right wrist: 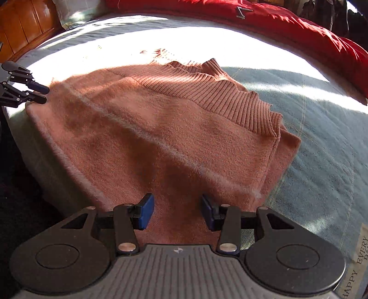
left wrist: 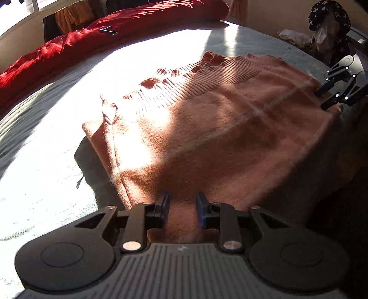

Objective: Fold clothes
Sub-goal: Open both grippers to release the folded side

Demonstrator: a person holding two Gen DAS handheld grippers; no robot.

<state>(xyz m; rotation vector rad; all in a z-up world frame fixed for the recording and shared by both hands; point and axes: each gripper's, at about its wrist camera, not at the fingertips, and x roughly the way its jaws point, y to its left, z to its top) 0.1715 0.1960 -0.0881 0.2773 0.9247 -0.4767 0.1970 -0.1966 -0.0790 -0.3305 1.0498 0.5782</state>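
Item: one folded knit sweater (right wrist: 165, 128), terracotta-pink, fuzzy body with a ribbed hem band lying uppermost toward the far side; pale crease lines run across the top layer. It lies on a bed covered by a pale grey-blue bedspread (right wrist: 322, 128), close to the near edge of the mattress, partly in strong sunlight, partly in shadow. Left gripper (left wrist: 182, 208): black linkage, blue pads, jaws parted by a narrow gap over the near edge of the sweater; fabric shows between the pads, but the pads do not press on it. Right gripper (right wrist: 177, 212): same make, jaws parted wider, likewise poised over the sweater's near edge with cloth visible between the blue pads and no grip on it. Each gripper also appears at the margin of the other's view, beside an opposite corner of the sweater. Further contents: a red duvet (left wrist: 76, 43), rumpled, along the far side of the bed, with a small dark angular object resting on it; a wooden headboard (right wrist: 27, 25) at upper left of the right wrist view; a dark patterned cloth (left wrist: 329, 16) heaped beyond the bed's corner. Legible writing: a cream label (right wrist: 358, 260) at the bedspread's near right edge, reading "HAPPY EVERY", the next word cut off.
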